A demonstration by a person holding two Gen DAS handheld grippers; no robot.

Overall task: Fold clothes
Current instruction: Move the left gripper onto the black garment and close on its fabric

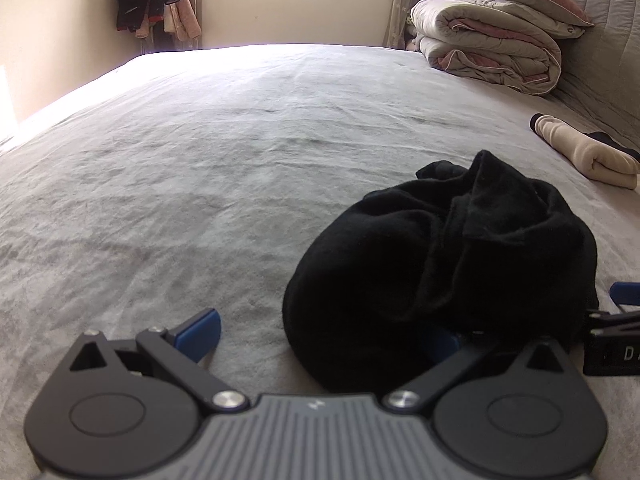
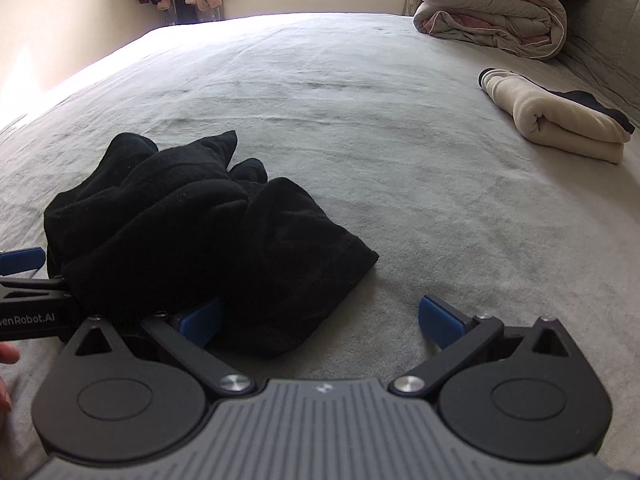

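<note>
A crumpled black garment (image 1: pixel 440 264) lies in a heap on the grey bed sheet (image 1: pixel 200 160). My left gripper (image 1: pixel 320 336) is open at the heap's near edge: the left blue finger (image 1: pixel 200 330) rests on bare sheet, while the right one is partly buried under the cloth. In the right wrist view the same garment (image 2: pixel 192 232) sits to the left. My right gripper (image 2: pixel 320 320) is open too. Its left finger (image 2: pixel 202 320) is tucked against the cloth's hem and its right finger (image 2: pixel 440 316) is over bare sheet (image 2: pixel 400 160). Each gripper shows at the edge of the other's view.
A folded cream garment (image 1: pixel 592 160) (image 2: pixel 560 120) with something dark beside it lies at the right. A folded duvet and pillow (image 1: pixel 488 40) (image 2: pixel 492 12) are stacked at the far right corner. Clothes (image 1: pixel 152 0) hang by the window. A hand (image 2: pixel 6 360) shows at the left edge.
</note>
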